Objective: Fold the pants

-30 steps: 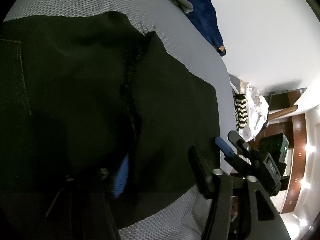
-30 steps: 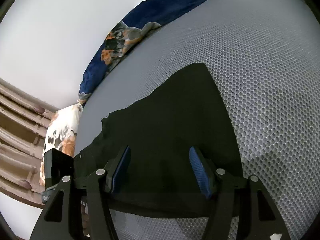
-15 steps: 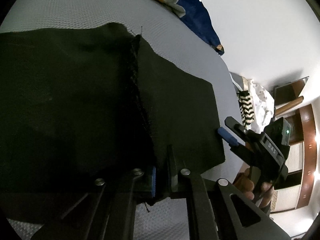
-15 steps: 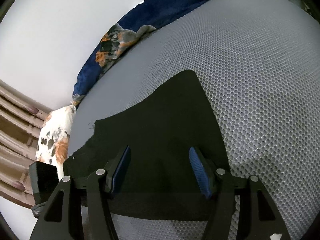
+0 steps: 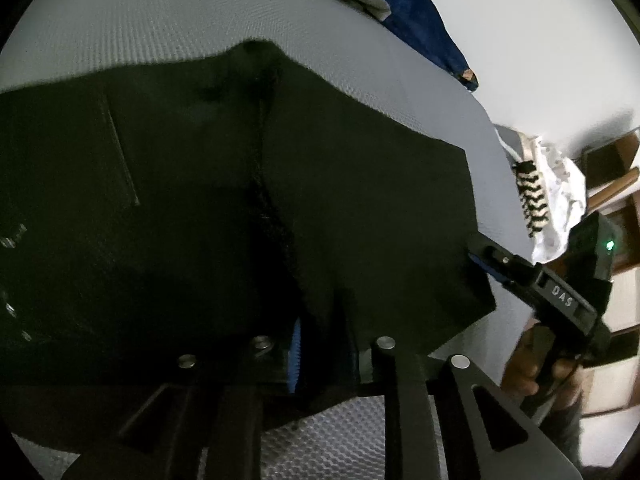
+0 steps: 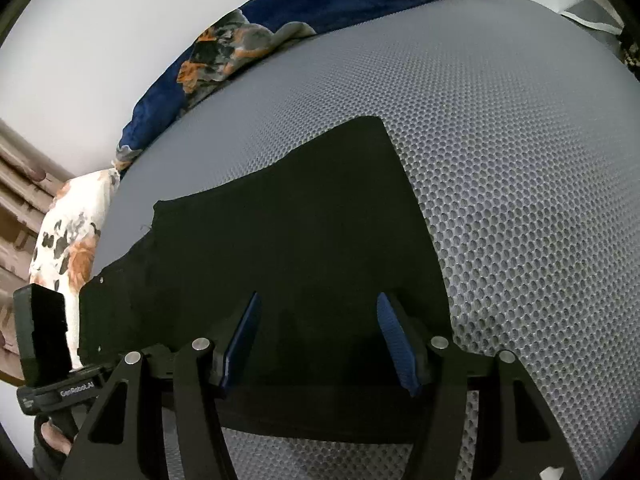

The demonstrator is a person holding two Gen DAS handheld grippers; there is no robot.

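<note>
From the left wrist, the black pants point(image 5: 200, 208) lie spread on the grey mesh bed point(image 5: 200, 28), filling the view ahead, their long run stretching to the left; the left gripper point(image 5: 320, 344) sits at the near edge, by the frayed middle seam, its jaws narrow and opening with a fold of cloth between them, while the right gripper point(image 5: 478, 258) reaches the cloth's right-hand corner. From the right wrist, the pants point(image 6: 288, 232) lie directly beneath and ahead of the right gripper point(image 6: 316, 336), its jaws held wide astride the near hem without pinching it.
</note>
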